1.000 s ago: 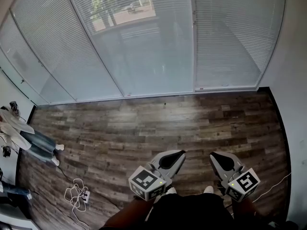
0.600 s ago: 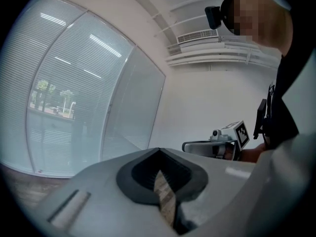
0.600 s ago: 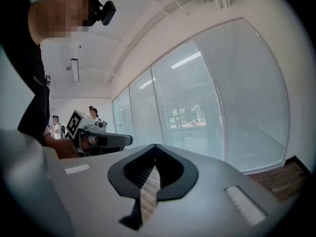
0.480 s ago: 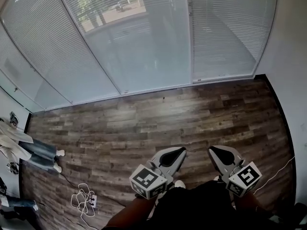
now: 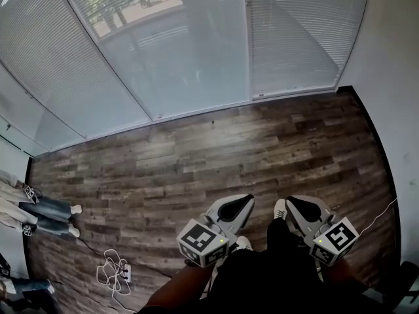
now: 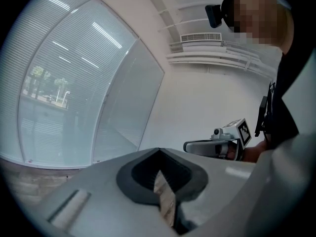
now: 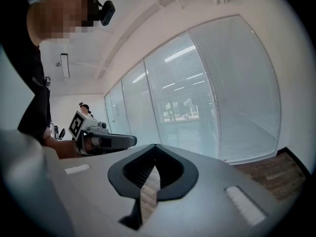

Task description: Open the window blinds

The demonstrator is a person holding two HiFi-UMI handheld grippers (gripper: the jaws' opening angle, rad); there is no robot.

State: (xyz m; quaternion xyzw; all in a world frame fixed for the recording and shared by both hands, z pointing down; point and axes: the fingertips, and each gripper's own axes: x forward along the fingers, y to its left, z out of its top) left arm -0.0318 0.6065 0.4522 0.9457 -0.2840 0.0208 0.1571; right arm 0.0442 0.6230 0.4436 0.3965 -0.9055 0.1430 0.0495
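The white slatted window blinds (image 5: 294, 38) hang across the far glass wall, apparently fully lowered. Nearer, above the brown wood-plank floor (image 5: 196, 156), the grey left gripper (image 5: 245, 201) and the right gripper (image 5: 292, 202) each have their jaws closed on nothing.

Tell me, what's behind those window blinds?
Behind the window blinds, only the middle pane lets trees and sunlit ground show faintly through. Elsewhere the slats cover whatever lies outside.

Soft, bright daylight floods in through the window blinds (image 5: 196, 51).
Wide-angle bending curves all edges; both gripper views have dark round borders and blurred foregrounds.
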